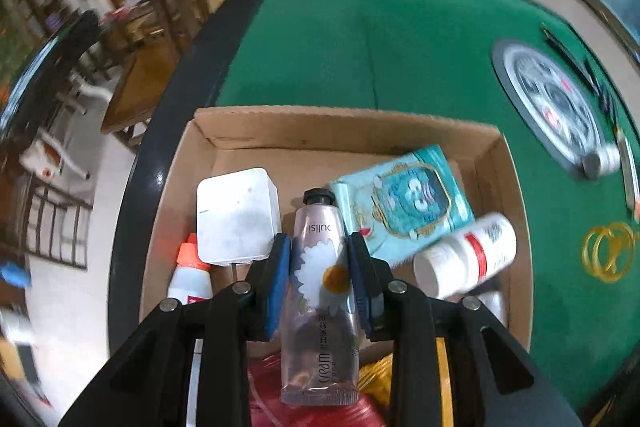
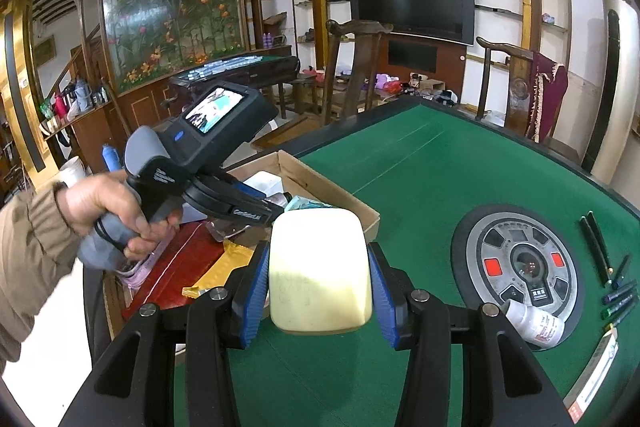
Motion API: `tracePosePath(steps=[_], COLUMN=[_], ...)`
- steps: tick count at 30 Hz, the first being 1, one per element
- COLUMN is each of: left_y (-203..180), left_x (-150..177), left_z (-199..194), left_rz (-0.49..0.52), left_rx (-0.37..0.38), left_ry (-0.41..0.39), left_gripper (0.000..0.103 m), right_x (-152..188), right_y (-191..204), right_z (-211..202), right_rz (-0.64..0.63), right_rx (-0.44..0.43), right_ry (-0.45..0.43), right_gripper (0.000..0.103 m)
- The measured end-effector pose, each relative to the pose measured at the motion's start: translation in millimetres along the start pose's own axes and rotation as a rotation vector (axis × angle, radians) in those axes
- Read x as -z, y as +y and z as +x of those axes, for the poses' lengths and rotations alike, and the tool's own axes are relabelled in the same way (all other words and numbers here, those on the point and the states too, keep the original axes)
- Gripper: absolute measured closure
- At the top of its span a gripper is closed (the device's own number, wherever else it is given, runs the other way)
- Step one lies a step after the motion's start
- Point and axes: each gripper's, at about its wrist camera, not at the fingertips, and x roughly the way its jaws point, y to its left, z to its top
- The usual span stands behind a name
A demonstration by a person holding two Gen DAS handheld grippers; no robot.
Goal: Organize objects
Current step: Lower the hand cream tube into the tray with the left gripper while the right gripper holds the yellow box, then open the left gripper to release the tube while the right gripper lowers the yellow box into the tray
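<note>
My left gripper (image 1: 319,259) is shut on a hand cream tube (image 1: 320,303) with a daisy print and a black cap, held above a cardboard box (image 1: 344,125). In the box lie a white block (image 1: 236,215), a light blue packet (image 1: 404,203), a white bottle with a red band (image 1: 468,259) and a small bottle with an orange cap (image 1: 190,275). My right gripper (image 2: 318,267) is shut on a pale yellow rounded block (image 2: 320,271), above the green table (image 2: 420,163). In the right wrist view a hand (image 2: 104,207) holds the left gripper's body over the cardboard box (image 2: 320,187).
A round grey control panel (image 2: 524,263) is set in the table's middle. By it lie a small white bottle (image 2: 534,323), several dark pens (image 2: 600,251) and a flat card (image 2: 592,375). Red and yellow packets (image 2: 188,263) lie at the box's near end. Wooden chairs (image 2: 352,67) stand behind the table.
</note>
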Motion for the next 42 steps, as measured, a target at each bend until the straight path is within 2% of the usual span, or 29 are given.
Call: tracePosePath(steps=[3,7,10,17,20,21,25,28,30,31,34,42], left_y=[-8,-25,-25,-7,0,4,21,24,27,27,25,16], left_x=[3,16,22,35,48,54,80,104,120,127,146,168], left_z=[1,1,-2,-25,-35,-41,-74,-98,-114,-120,-138,-138], left_rz=[0.117,0.304,0.313,0.217,0.167,0.14,-0.021,-0.102,-0.166,-0.185,-0.224,-0.269], left_rx=[-0.024,-0.134,-0.179,-0.079,-0.07,-0.069,0.014,0.001,-0.001,-0.007,-0.027,-0.003], left_ry=[0.017,-0.009,-0.027,-0.089,-0.109,-0.121,-0.196,-0.261,-0.31,-0.326,-0.386,-0.379], left_gripper=[0.074,0.074,0.074,0.07,0.069,0.069,0.07,0.068,0.061,0.057,0.055,0.052], right_x=[-1,-1,0,-4,-7,-8,-13,-22,-28,-31,-36,-20], right_y=[0,1,3,8,13,15,22,31,37,41,49,59], right_z=[3,5,8,16,21,25,41,52,60,66,87,133], right_rz=[-0.001,-0.005,-0.004,-0.02,-0.032,-0.034,-0.055,-0.081,-0.092,-0.1,-0.113,-0.124], right_rx=[-0.001,-0.001,-0.004,-0.027,-0.043,-0.05,-0.082,-0.098,-0.119,-0.13,-0.143,-0.143], right_ry=[0.006,0.012,0.016,0.021,0.028,0.033,0.053,0.049,0.046,0.047,0.068,0.154], right_gripper=[0.052,0.052,0.052,0.052,0.052,0.052,0.052,0.052,0.052,0.052,0.052,0.052])
